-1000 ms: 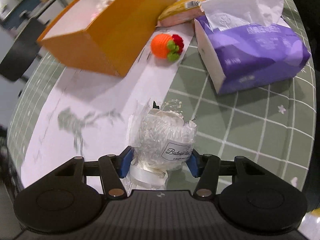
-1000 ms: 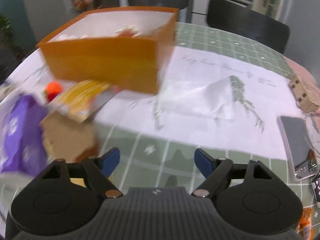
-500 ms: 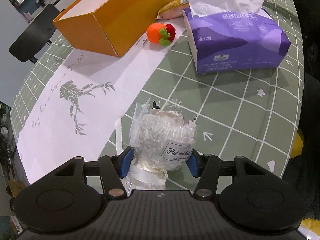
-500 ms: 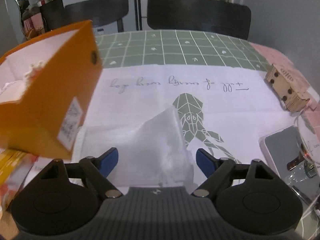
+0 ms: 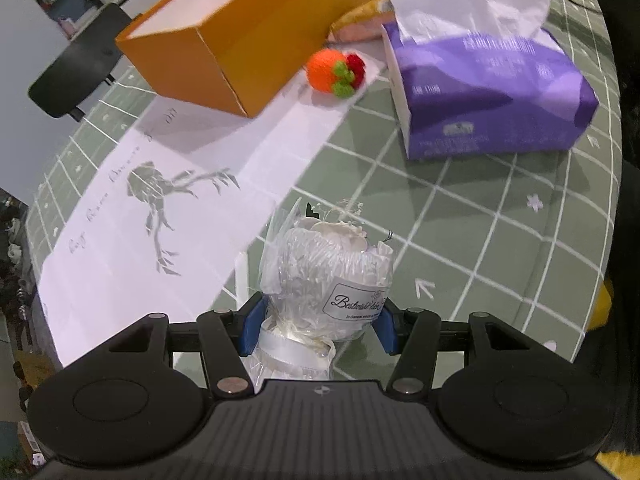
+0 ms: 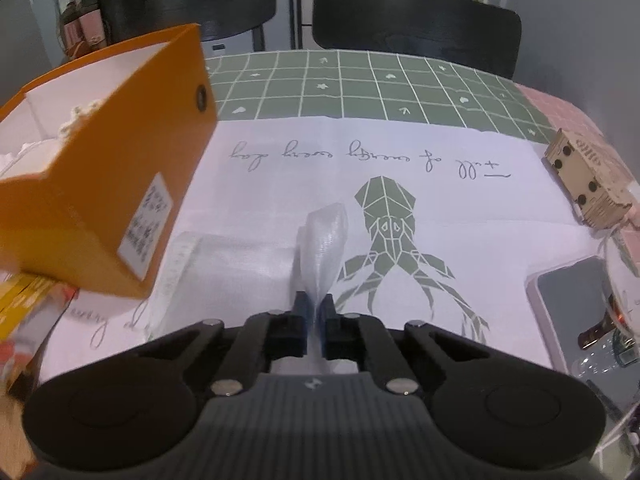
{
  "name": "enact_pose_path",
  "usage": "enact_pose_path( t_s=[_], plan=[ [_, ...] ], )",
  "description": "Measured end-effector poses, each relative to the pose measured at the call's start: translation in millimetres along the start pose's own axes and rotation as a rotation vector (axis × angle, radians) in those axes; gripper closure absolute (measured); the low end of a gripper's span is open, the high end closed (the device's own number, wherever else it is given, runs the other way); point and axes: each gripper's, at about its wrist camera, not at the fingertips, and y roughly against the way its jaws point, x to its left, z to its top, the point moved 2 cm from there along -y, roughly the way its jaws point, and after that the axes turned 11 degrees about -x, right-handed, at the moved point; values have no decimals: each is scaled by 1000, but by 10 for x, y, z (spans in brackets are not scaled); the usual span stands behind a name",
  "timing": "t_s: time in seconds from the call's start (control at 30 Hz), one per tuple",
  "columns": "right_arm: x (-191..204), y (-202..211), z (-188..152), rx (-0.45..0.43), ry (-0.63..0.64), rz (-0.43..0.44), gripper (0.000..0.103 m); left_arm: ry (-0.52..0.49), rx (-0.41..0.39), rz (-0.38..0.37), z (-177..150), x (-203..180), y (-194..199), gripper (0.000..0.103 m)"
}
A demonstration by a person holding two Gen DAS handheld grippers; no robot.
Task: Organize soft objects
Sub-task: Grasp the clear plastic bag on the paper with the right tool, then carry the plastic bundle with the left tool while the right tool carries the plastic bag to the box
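My left gripper is shut on a clear plastic-wrapped white bundle with a label, held above the green checked tablecloth. Beyond it lie a crocheted orange fruit, a purple tissue pack and the orange box. In the right wrist view my right gripper is shut on a fold of a thin white tissue sheet that lies on the white runner, pinching it up into a ridge. The orange box stands just left of it, with white soft items inside.
A yellow packet lies behind the crocheted fruit. At the right stand a small wooden block, a phone and a glass. Black chairs line the far table edge.
The right gripper swung right from the box's front, sank onto the tissue sheet and shut on it. The left gripper kept its hold on the bundle and drifted slightly.
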Motion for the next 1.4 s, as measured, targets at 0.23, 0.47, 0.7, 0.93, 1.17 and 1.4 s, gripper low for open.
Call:
enact_pose_path(
  t_s=[0.23, 0.47, 0.7, 0.93, 1.17, 1.4],
  plan=[
    [61, 598, 52, -65, 26, 34, 101, 29, -77, 51, 169, 24, 220, 40],
    [342, 1227, 110, -116, 114, 93, 101, 49, -160, 83, 366, 20, 399, 40],
    [783, 1656, 172, -152, 209, 186, 101, 36, -216, 96, 628, -24, 450, 40],
    [1313, 1873, 283, -183, 300, 285, 101, 18, -271, 89, 983, -30, 438, 40],
    [1823, 1944, 532, -227, 362, 373, 101, 19, -317, 102, 1452, 109, 428, 40],
    [2175, 1936, 920, -299, 358, 417, 101, 78, -361, 157, 1979, 454, 396, 40]
  ],
)
